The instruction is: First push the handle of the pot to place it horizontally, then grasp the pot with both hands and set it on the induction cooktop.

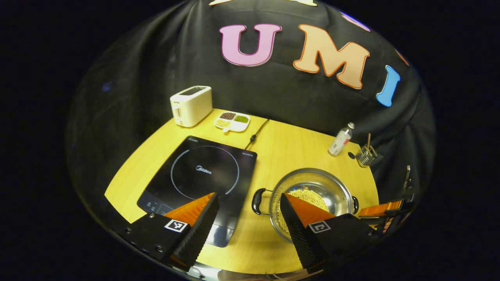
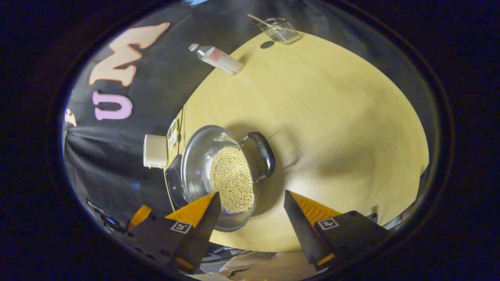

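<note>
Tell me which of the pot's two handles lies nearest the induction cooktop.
The handle on the pot's cooktop-facing side, standing just off the induction cooktop's edge. The other handle sits on the pot's far side, toward the right hand-held gripper.

Wooden table point(image 1: 281, 148): cooktop point(image 1: 203, 175), pot point(image 1: 312, 195), toaster point(image 1: 191, 105), bottle point(image 1: 341, 139)
</note>
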The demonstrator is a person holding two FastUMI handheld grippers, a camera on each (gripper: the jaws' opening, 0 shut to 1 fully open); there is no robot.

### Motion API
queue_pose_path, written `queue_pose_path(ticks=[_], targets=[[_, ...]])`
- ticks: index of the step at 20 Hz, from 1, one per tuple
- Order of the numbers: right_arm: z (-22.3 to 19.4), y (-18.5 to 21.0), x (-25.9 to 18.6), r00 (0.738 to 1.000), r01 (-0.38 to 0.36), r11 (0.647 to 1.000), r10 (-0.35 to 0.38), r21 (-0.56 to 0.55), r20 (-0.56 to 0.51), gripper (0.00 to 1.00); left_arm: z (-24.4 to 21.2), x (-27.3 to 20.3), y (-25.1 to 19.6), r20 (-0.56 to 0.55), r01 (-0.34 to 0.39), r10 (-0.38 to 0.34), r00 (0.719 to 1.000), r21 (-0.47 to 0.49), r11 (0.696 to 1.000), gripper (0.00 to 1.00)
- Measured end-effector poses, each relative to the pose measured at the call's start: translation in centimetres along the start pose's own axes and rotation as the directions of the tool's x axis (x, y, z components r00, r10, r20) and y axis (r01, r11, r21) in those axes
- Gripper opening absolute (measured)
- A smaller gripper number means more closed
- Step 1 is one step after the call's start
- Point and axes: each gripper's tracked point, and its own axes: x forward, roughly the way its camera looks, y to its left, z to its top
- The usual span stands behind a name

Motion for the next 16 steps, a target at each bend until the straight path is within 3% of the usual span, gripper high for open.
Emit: queue_pose_path(ticks=[6,7,8,13,14,16], targets=[[3.3,1.8,-0.5,0.999,-0.017,0.994,0.021,-0.103,0.042,0.91,-3.2,3.1,-3.1,-0.177,0.156,-0.162,0.971,-0.045,0.987,0.96],[3.7,2.1,-0.3,0.999,-0.019,0.994,0.024,-0.110,0.044,0.91,-3.5,3.8,-3.2,-0.196,0.163,-0.169,0.966,-0.046,0.986,0.96],[4.1,2.2,-0.1,0.999,-0.019,0.994,0.024,-0.110,0.045,1.00,-3.8,4.4,-3.1,-0.215,0.161,-0.166,0.962,-0.042,0.986,0.96],[5.5,1.9,1.5,0.999,-0.002,0.993,0.006,-0.117,0.035,0.99,-5.2,7.6,-2.2,-0.318,0.130,-0.136,0.938,-0.040,0.991,0.96],[5.8,1.8,1.8,1.000,0.003,0.993,0.001,-0.118,0.029,0.99,-5.5,8.1,-2.2,-0.339,0.131,-0.138,0.931,-0.043,0.990,1.00],[6.2,1.9,2.5,1.000,0.001,0.993,0.001,-0.119,0.018,0.99,-6.0,9.2,-2.2,-0.377,0.136,-0.141,0.915,-0.039,0.990,0.96]])
